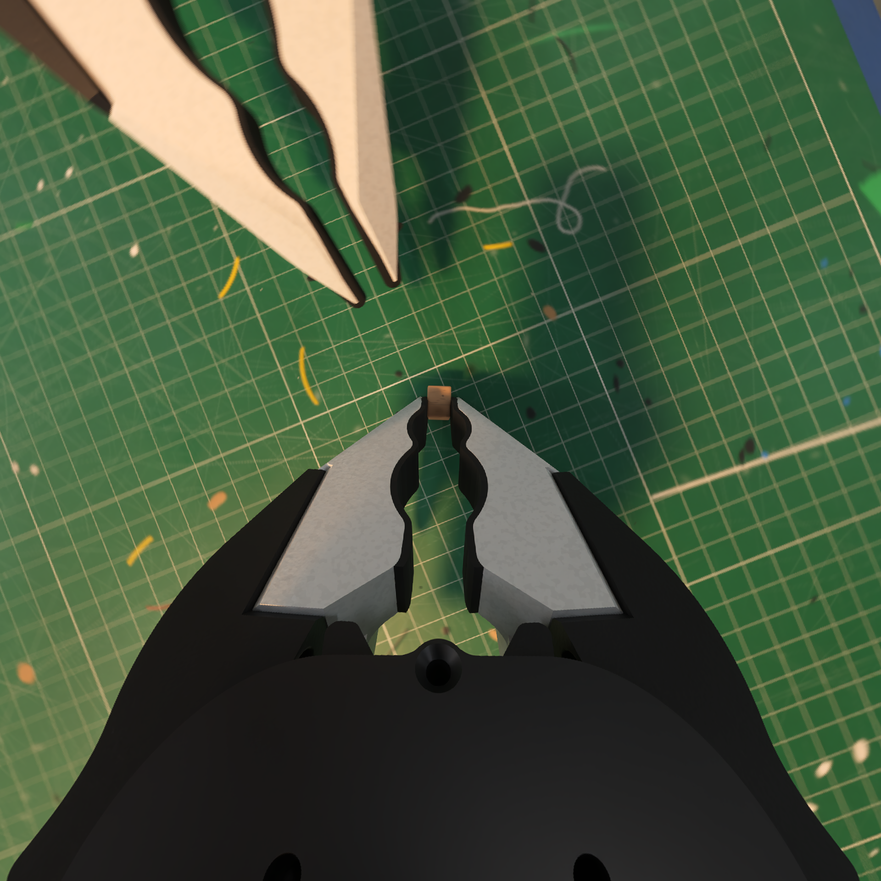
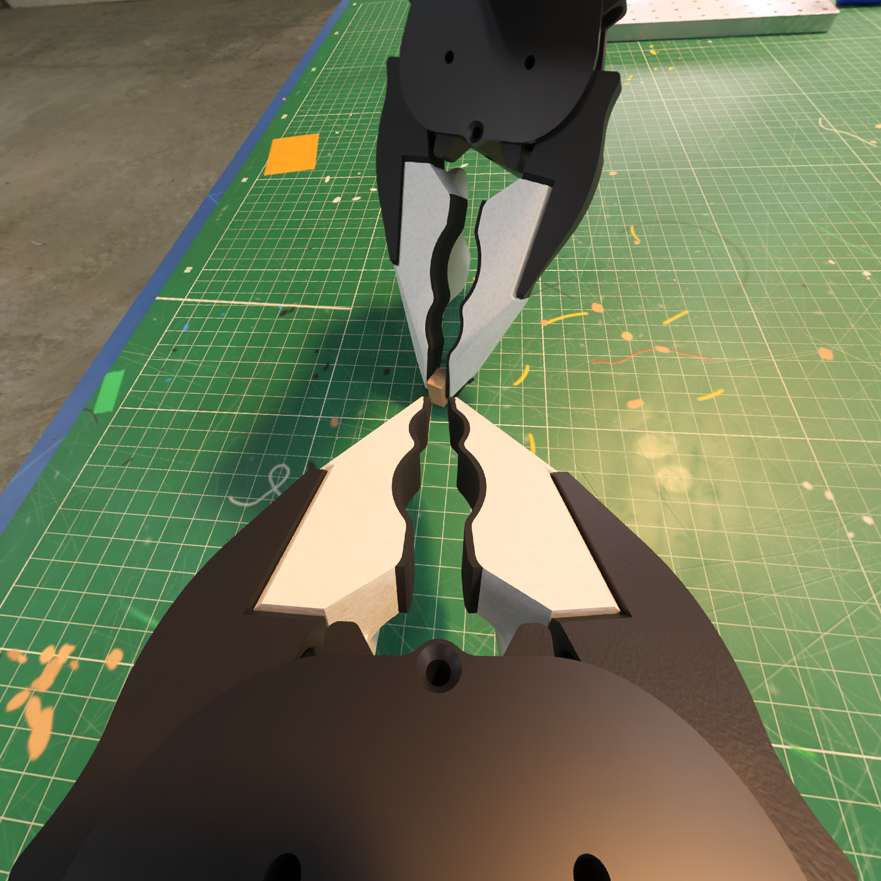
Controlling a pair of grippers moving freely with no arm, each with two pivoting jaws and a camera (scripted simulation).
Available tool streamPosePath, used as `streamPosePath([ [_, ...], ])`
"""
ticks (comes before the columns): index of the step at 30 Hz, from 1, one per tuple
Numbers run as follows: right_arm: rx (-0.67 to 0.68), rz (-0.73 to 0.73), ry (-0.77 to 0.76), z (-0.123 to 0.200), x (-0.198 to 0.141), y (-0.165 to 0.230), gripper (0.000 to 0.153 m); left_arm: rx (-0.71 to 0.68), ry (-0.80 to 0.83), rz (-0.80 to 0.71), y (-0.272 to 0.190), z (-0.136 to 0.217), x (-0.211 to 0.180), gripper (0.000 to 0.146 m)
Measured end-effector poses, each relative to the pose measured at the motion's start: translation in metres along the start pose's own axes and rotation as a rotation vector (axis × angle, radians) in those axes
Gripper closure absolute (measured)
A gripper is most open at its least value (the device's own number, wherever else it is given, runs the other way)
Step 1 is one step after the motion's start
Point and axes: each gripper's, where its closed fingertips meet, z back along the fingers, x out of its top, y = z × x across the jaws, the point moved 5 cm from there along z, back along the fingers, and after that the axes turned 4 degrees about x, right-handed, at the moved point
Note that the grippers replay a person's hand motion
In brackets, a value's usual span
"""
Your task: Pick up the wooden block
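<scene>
Spreading wide underneath, green cutting mat (image 1: 667, 333) with pale grid and paint flecks, no readable writing, left gripper (image 1: 439, 403) pinching the wooden block (image 1: 438, 404) at its fingertips just above the mat, right gripper (image 2: 439, 403) narrowly parted, empty, tips near the block (image 2: 437, 387).

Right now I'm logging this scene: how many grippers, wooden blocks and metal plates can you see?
Grippers: 2, the left gripper and the right gripper
Wooden block: 1
Perforated metal plate: 1
Total: 4
</scene>
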Motion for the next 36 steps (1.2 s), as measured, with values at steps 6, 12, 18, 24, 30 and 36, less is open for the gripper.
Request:
streamPosePath([
  [6, -0.004, 0.018, 0.003, -0.001, 0.000, 0.002, 0.146, 0.065, -0.130, 0.294, -0.006, 0.008, 0.007, 0.137],
  [12, 0.027, -0.011, -0.046, 0.002, 0.004, 0.002, 0.146, 0.096, -0.258, 0.516, -0.006, 0.025, 0.014, 0.137],
  [18, 0.174, -0.150, -0.266, 0.009, 0.019, 0.005, 0.146, 0.081, -0.326, 0.593, -0.007, 0.040, 0.022, 0.137],
  [24, 0.206, -0.213, -0.295, 0.007, 0.023, 0.003, 0.146, 0.026, -0.357, 0.616, -0.010, 0.054, 0.029, 0.137],
  [30, 0.199, -0.210, -0.268, 0.002, 0.023, 0.004, 0.146, 0.003, -0.311, 0.601, -0.011, 0.058, 0.030, 0.137],
  [36, 0.204, -0.206, -0.280, -0.001, 0.025, 0.007, 0.146, -0.002, -0.271, 0.601, -0.009, 0.059, 0.030, 0.137],
])
